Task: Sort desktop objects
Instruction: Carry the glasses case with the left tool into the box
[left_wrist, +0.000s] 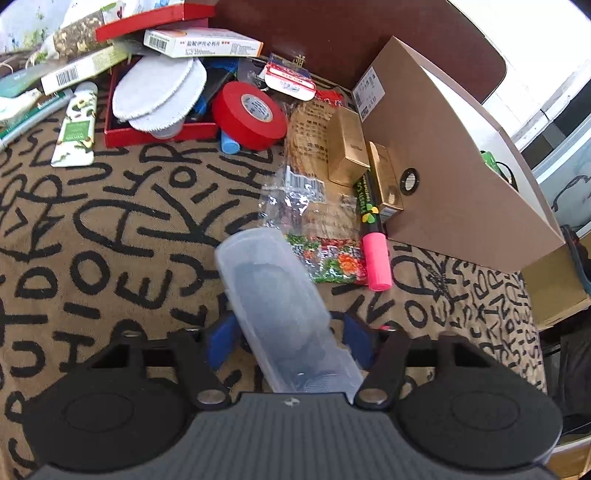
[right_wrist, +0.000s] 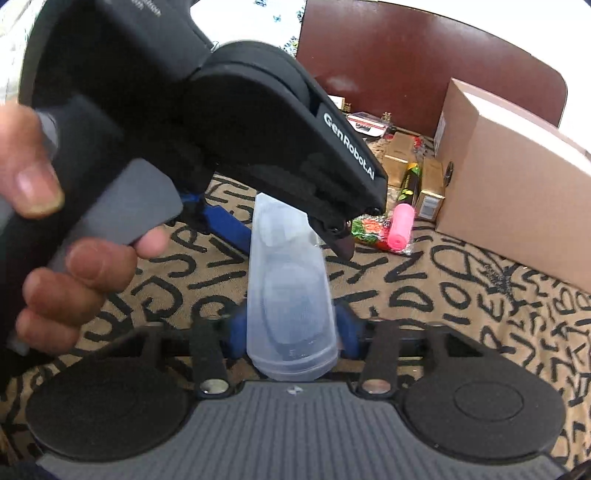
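A long translucent plastic case (left_wrist: 280, 310) with a dark item inside is held above the lettered tablecloth. My left gripper (left_wrist: 286, 339) is shut on one end of the case. My right gripper (right_wrist: 291, 332) is shut on the other end of the case (right_wrist: 290, 288). In the right wrist view the left gripper's black body (right_wrist: 258, 122) and the hand holding it fill the upper left. A pink highlighter (left_wrist: 375, 254) lies just beyond the case, by the cardboard box (left_wrist: 454, 177).
A red tape roll (left_wrist: 251, 114), a red tray of white pads (left_wrist: 159, 92), medicine boxes (left_wrist: 203, 44), a hand-cream tube (left_wrist: 75, 125), gold boxes (left_wrist: 349, 147), plastic wrappers (left_wrist: 295, 192) and a flowered packet (left_wrist: 328, 258) crowd the far side. A brown chair back (right_wrist: 424, 62) stands behind.
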